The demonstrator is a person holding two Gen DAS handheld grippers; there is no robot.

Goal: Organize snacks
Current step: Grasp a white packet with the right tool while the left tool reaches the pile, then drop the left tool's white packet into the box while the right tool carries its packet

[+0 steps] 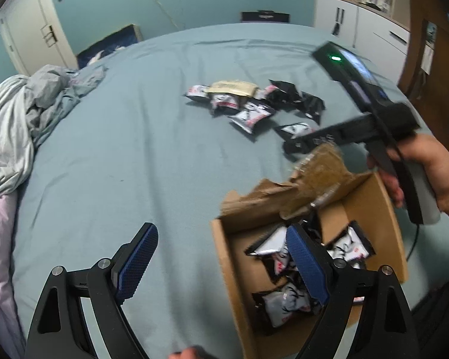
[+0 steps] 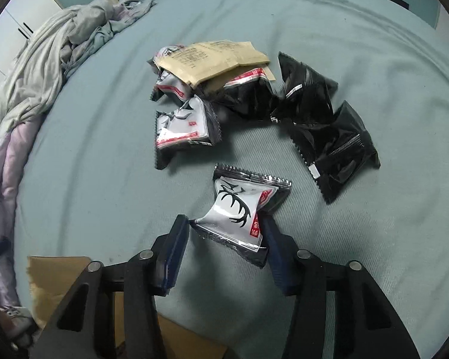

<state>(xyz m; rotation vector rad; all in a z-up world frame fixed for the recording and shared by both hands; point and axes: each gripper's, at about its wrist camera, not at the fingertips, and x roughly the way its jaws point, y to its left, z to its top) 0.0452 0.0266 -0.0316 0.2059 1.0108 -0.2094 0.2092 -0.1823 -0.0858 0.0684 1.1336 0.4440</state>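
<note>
On the teal bedsheet (image 2: 359,45), the right gripper (image 2: 224,233) pinches a white antler-print snack packet (image 2: 239,206) while the left gripper (image 1: 221,260), fingers spread, partly hides the cardboard box (image 1: 224,257).

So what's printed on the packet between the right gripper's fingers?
Black antlers on white packet, red label; clearest in right wrist view.

- The bed (image 1: 134,155) is bare and wide on the left, up to the rumpled blanket (image 1: 24,113).
- The snack pile (image 2: 224,89) and box (image 1: 227,257) block the right.
</note>
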